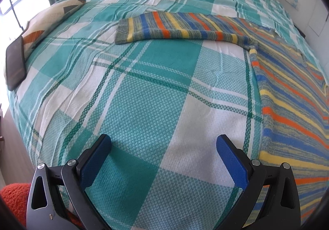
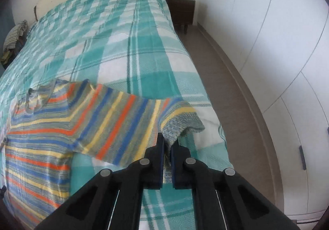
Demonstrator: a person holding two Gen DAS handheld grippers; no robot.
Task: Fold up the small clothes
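Note:
A small striped knit sweater (image 1: 292, 90) in blue, orange, yellow and grey lies on the teal checked bedspread (image 1: 144, 90). One sleeve (image 1: 176, 28) stretches flat to the left in the left wrist view. My left gripper (image 1: 164, 143) hovers open over bare bedspread, left of the sweater's body. In the right wrist view my right gripper (image 2: 167, 141) is shut on the grey ribbed cuff (image 2: 181, 125) of the other sleeve (image 2: 115, 123). That sleeve hangs lifted off the bed, stretched from the sweater's body (image 2: 35, 156) toward the gripper.
A dark phone (image 1: 15, 63) rests on a patterned cushion (image 1: 47, 20) at the bed's left edge. Something orange (image 1: 16, 199) sits low left. The bed's right edge drops to the floor (image 2: 232, 94); a nightstand (image 2: 182, 11) and white wardrobe doors (image 2: 287, 49) stand beyond. Clothes are piled (image 2: 15, 36) far left.

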